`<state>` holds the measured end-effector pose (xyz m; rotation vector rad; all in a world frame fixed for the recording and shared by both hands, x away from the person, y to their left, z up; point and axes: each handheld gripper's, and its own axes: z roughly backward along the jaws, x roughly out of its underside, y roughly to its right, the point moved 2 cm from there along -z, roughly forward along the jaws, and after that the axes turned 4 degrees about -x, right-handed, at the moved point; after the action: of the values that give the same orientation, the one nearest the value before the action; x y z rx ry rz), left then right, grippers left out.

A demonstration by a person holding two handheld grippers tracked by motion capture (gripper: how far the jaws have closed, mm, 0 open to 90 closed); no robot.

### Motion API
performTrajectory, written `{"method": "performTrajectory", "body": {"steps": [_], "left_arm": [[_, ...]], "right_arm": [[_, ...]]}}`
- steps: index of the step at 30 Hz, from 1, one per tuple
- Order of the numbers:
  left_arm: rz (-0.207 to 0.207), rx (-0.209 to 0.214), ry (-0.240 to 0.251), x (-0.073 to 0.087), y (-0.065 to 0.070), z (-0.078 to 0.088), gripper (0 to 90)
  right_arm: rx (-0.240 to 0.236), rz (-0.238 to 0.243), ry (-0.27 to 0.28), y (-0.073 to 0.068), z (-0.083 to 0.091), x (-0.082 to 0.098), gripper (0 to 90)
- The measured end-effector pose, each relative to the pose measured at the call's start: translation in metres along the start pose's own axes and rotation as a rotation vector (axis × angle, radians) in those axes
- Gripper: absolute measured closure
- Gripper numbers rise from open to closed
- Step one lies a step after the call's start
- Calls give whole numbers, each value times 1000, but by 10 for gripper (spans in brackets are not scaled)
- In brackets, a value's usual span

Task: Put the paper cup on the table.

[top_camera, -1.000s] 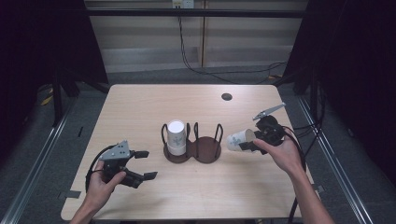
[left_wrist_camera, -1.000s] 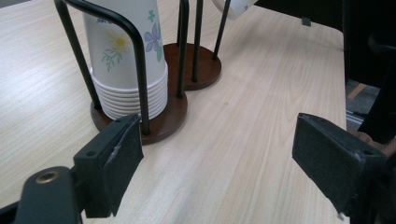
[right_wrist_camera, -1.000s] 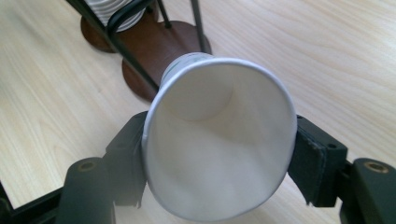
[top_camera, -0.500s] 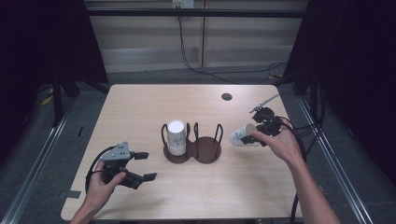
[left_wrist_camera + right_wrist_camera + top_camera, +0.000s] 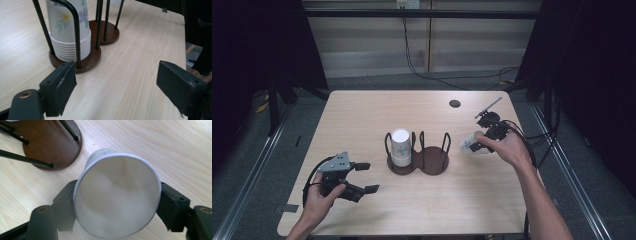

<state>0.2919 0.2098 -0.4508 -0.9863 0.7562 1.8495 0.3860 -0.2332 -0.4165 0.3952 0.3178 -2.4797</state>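
A stack of flowered white paper cups (image 5: pixel 400 147) (image 5: pixel 68 27) stands upside down in the left ring of a dark wooden two-ring holder (image 5: pixel 432 161) (image 5: pixel 110 32) at mid-table. Right of the holder, my right gripper (image 5: pixel 476 144) (image 5: pixel 116 202) has a single paper cup (image 5: pixel 468 145) (image 5: pixel 117 195) between its pads. The cup's mouth faces the camera and its base points down at the table. The jaws have just been opening, but both pads still touch the cup's sides. My left gripper (image 5: pixel 368 177) (image 5: pixel 117 87) rests open near the front left, aimed at the holder, with nothing between its jaws.
The holder's right ring (image 5: pixel 434 150) holds no cup. A small dark round disc (image 5: pixel 455 103) sits in the tabletop at the far right. Cables trail off the right table edge (image 5: pixel 524 150) from the right gripper.
The right hand has swung toward the far side of the table, tipping the cup's base downward beside the holder. The left hand has kept still.
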Motion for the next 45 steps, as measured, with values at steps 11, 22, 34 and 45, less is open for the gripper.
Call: {"method": "performTrajectory", "body": {"steps": [11, 22, 34, 45], "left_arm": [[-1, 5, -12, 2, -1, 0, 160], [0, -2, -14, 3, -1, 0, 160], [-1, -5, -16, 4, -2, 2, 160], [-5, -2, -5, 5, -1, 3, 160]], "right_arm": [[41, -20, -70, 8, -14, -4, 257], [58, -26, -92, 9, -24, -9, 238], [77, -29, -56, 9, -31, -12, 212], [54, -79, 20, 11, -37, -13, 203]]}}
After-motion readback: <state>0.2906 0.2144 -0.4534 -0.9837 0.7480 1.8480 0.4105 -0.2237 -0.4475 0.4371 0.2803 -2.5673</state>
